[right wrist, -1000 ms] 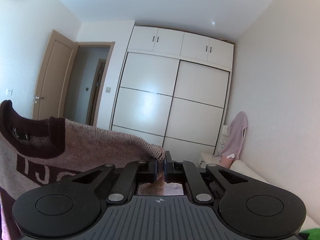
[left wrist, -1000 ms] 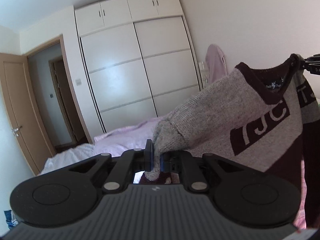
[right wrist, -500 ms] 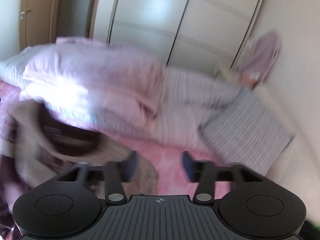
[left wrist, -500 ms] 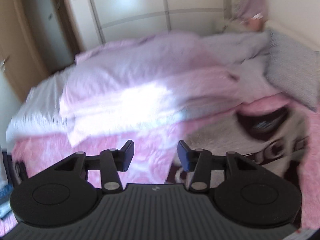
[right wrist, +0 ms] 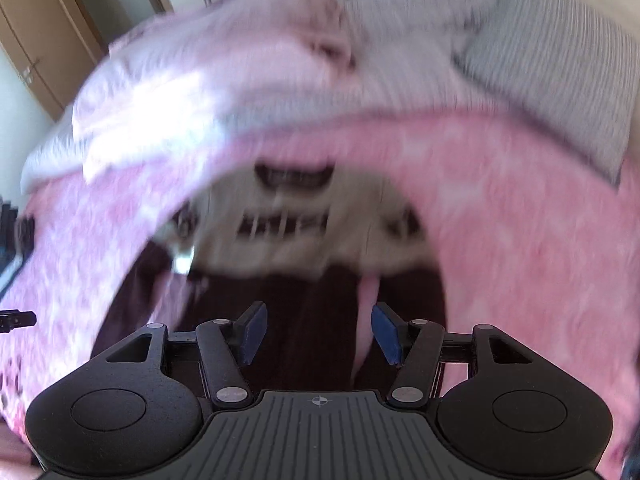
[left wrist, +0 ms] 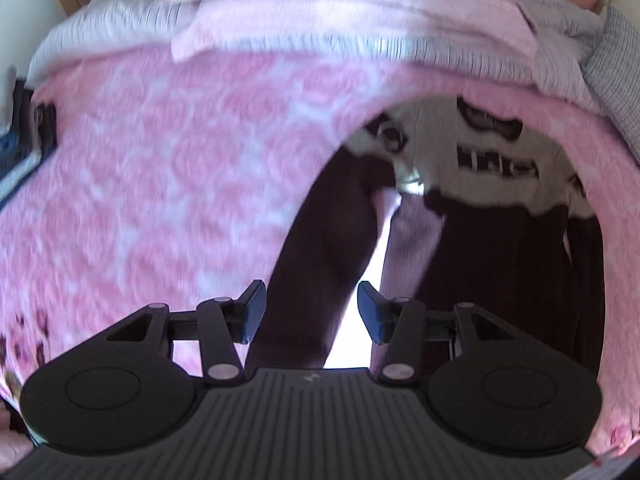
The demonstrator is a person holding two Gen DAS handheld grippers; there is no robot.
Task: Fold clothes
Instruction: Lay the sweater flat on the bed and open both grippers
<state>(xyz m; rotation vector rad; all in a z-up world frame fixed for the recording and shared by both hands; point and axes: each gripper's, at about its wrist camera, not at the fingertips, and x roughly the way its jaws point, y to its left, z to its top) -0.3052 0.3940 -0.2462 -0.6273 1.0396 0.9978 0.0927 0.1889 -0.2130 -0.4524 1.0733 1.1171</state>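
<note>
My left tool and right tool, just released, hover over the grey-and-maroon knitted sweater on the pink floral bed.

Both tools open and pointing steeply down

In the left wrist view the left tool fills the lower frame, its two fingers angled toward 12 o'clock with a clear gap between them; the jaws have just been opening, and the pads press on nothing. In the right wrist view the right tool sits the same way, blue-padded fingers spread apart and gripping nothing, its jaws also having just been opening. At 9 o'clock in that view a dark tip of the other tool shows at the frame edge.
</note>
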